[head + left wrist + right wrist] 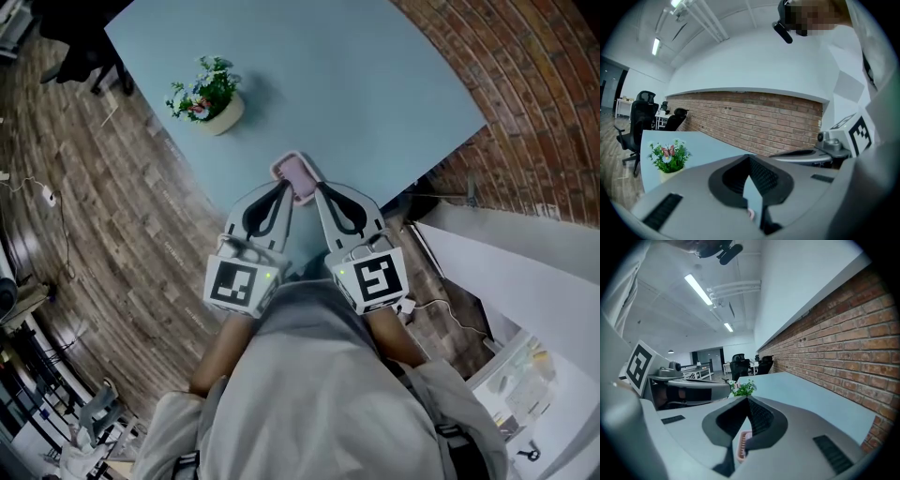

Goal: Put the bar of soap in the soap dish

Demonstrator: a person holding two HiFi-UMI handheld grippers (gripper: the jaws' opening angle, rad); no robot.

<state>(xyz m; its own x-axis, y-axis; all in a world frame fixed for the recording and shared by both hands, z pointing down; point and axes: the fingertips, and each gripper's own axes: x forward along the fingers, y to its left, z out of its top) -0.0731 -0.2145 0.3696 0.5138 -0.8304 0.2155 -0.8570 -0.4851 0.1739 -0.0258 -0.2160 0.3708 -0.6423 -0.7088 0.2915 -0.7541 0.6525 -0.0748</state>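
A pink soap dish (282, 169) sits on the light blue table (366, 84) near its front corner, with a mauve bar of soap (302, 175) lying in it. My left gripper (284, 188) and right gripper (317, 191) hover side by side just in front of the dish, tips flanking its near end. Both are shut with nothing between their fingers. In the right gripper view the jaws (747, 400) meet at the tip, and the ribbed pink dish (742, 446) shows below through the gap. The left gripper (751, 158) is likewise closed, with a sliver of pink dish (751, 214) beneath.
A small potted plant (208, 97) with flowers stands at the table's left edge. A brick wall (843, 348) runs along the right side. Wood floor lies to the left, with black office chairs (641, 117) beyond. White sheets (525, 281) lie at the lower right.
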